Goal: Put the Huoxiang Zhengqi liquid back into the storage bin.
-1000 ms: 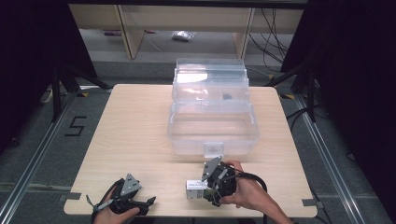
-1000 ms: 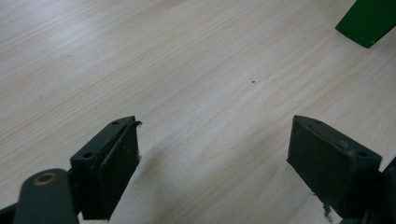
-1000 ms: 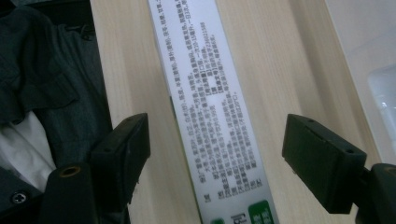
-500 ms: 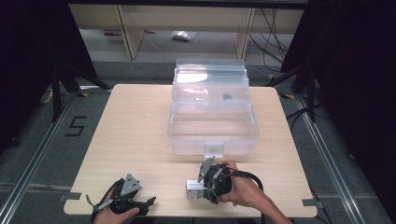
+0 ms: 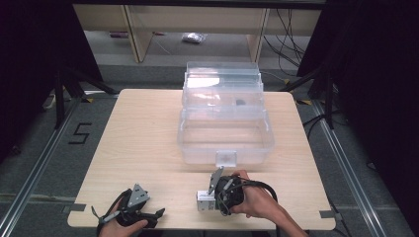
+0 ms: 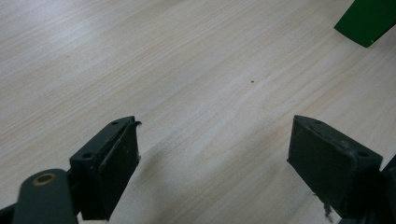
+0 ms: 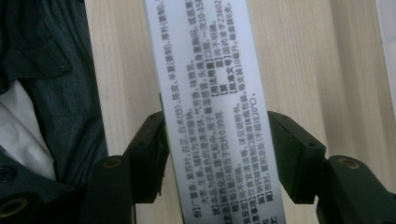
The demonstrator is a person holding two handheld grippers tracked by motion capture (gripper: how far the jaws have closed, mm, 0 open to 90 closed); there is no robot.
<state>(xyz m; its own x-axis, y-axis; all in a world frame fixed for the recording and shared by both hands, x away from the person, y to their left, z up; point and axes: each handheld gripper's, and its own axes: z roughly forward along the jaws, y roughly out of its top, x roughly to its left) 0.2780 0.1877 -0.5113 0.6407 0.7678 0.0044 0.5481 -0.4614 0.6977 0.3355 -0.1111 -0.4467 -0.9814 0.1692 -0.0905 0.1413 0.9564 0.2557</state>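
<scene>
Right claw, held low over the near edge of the desk, has just been closing on a small white medicine box that lies flat on the wood; in the right gripper view the box runs lengthwise between the two black jaws, which touch or all but touch its long side walls, so I judge the grip as taken or a moment from it. Risk one: the box is light card, and further squeeze across its thin walls could crush it or make it pop out sideways. Risk two: the jaws sit near one end of the box rather than its middle, so on lifting it may droop or pivot. Risk three: the clear plastic bin stands just beyond, on the far side, lid raised, and a tilted box could catch its near wall on the way in. Left claw rests at the near left of the desk with jaws wide apart and nothing between them, well clear of the box.
</scene>
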